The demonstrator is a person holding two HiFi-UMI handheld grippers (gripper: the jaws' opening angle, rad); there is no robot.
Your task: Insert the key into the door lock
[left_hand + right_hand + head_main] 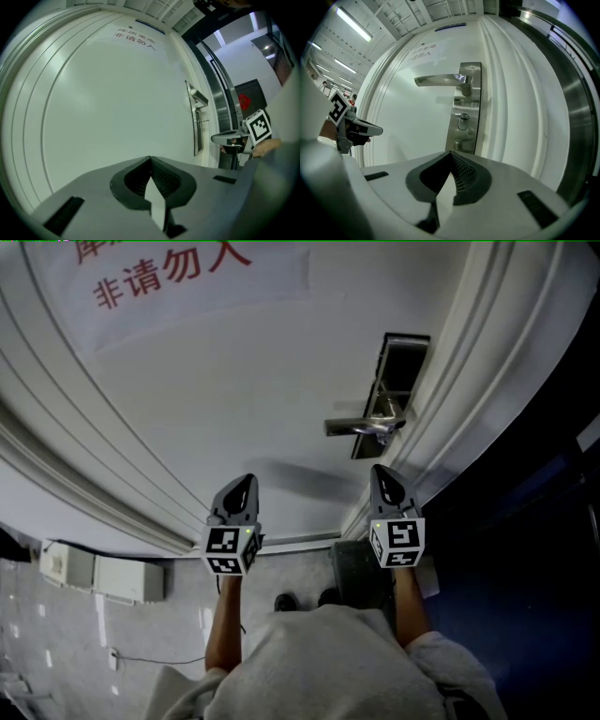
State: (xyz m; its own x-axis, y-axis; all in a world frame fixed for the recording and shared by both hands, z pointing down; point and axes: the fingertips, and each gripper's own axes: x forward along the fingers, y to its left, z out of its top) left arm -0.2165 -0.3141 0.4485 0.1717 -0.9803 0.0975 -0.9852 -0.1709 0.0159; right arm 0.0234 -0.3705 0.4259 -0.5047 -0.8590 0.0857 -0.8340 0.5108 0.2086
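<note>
While left tongs (246, 484), right tongs (382, 473) sit shut, door handle (361, 427) ahead

Something small, perhaps the key (462, 122), is too tiny to tell.

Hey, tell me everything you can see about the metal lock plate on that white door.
The lock plate is a tall, narrow strip of brushed silvery metal, fixed upright on the white door beside its moulded edge. A lever handle juts level from its upper part, pointing away from that edge. Below the lever sits a small ring-shaped piece, perhaps a key; too small to tell.
</note>
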